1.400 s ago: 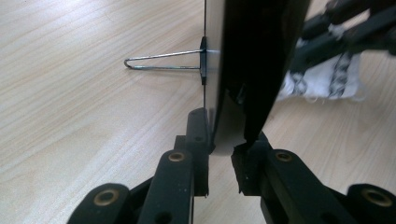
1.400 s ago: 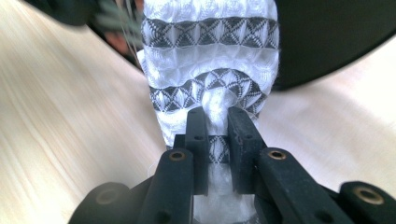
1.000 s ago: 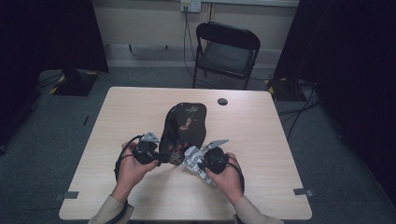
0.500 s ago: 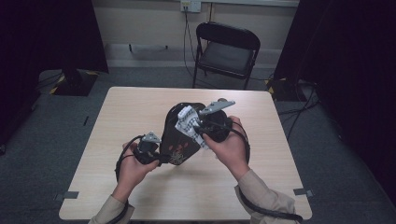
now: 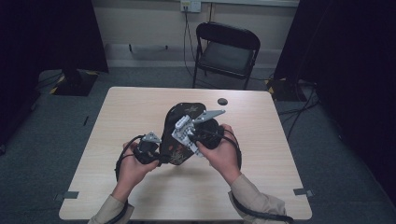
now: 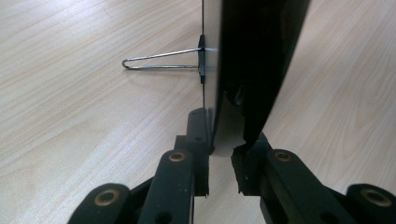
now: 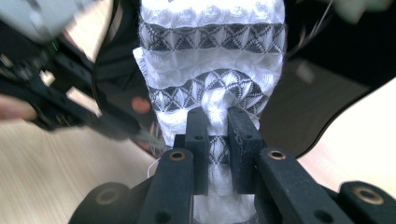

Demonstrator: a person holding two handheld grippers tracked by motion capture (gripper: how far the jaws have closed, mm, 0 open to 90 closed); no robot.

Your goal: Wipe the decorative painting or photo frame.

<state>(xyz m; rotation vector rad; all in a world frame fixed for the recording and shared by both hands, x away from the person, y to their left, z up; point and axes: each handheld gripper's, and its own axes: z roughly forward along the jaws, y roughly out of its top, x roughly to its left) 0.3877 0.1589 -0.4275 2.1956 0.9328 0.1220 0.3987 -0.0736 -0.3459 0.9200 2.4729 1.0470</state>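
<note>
A flat black form [image 5: 186,113] with a faint pattern stands tilted near the middle of the table [image 5: 280,177]. My left gripper [image 5: 159,156] is shut on its lower edge. In the left gripper view the jaws [image 6: 224,149] pinch the thin black panel [image 6: 252,56], and a wire loop [image 6: 159,60] juts from its side. My right gripper [image 5: 187,135] is raised against the form's upper right side, shut on a white knitted cloth [image 5: 182,127] with black patterned bands. In the right gripper view the pads [image 7: 218,126] squeeze a fold of that cloth [image 7: 215,56], with the black form [image 7: 317,107] behind it.
A small dark round object [image 5: 222,101] lies on the table's far side. A black folding chair [image 5: 227,51] stands behind the far edge, with cables running down the wall beside it. Dark curtains hang at both sides.
My right hand has lifted the white cloth from low beside the form up to its upper part. The left hand and the form's lower edge have stayed put.
</note>
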